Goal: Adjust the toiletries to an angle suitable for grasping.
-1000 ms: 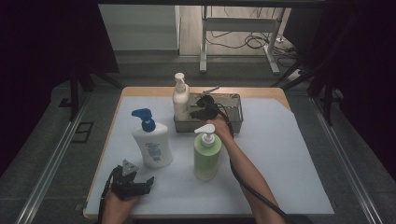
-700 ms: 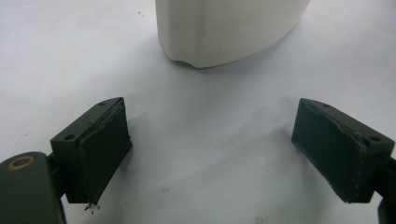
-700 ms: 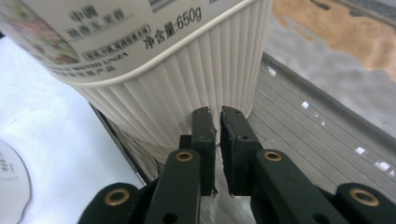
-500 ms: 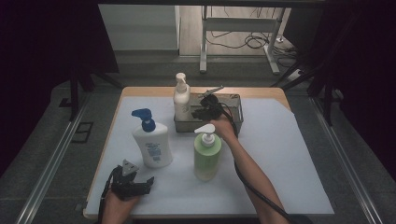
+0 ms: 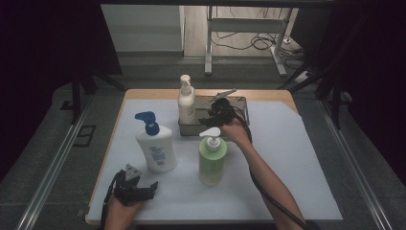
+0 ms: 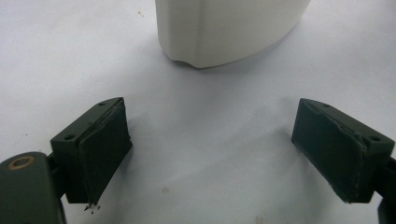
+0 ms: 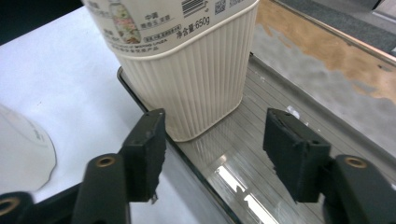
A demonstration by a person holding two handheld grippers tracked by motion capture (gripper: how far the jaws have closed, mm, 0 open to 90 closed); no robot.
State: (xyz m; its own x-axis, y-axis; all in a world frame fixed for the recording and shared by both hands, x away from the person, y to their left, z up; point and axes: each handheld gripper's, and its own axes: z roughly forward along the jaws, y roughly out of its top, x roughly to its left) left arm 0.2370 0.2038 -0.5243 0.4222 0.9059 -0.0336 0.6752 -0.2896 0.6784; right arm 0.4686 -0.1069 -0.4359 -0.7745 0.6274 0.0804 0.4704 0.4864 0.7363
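Two grippers work this table. The right gripper (image 5: 221, 106) hovers over the metal tray (image 5: 242, 103), its jaws (image 7: 212, 149) parted and just widened, with nothing between the pads; the cream ribbed bottle (image 7: 187, 60) stands in the tray just beyond them, toward twelve o'clock in the right gripper view. In the high view that bottle (image 5: 186, 103) sits at the tray's nine o'clock end, just beside the gripper. The left gripper (image 5: 136, 189) rests low on the white sheet (image 5: 287, 158) near the table's seven o'clock corner, jaws (image 6: 212, 154) wide apart and holding nothing, facing the base of the white bottle with the blue pump (image 5: 155, 143) at its twelve o'clock. A green pump bottle (image 5: 212, 158) stands at that bottle's three o'clock, at six o'clock from the tray.
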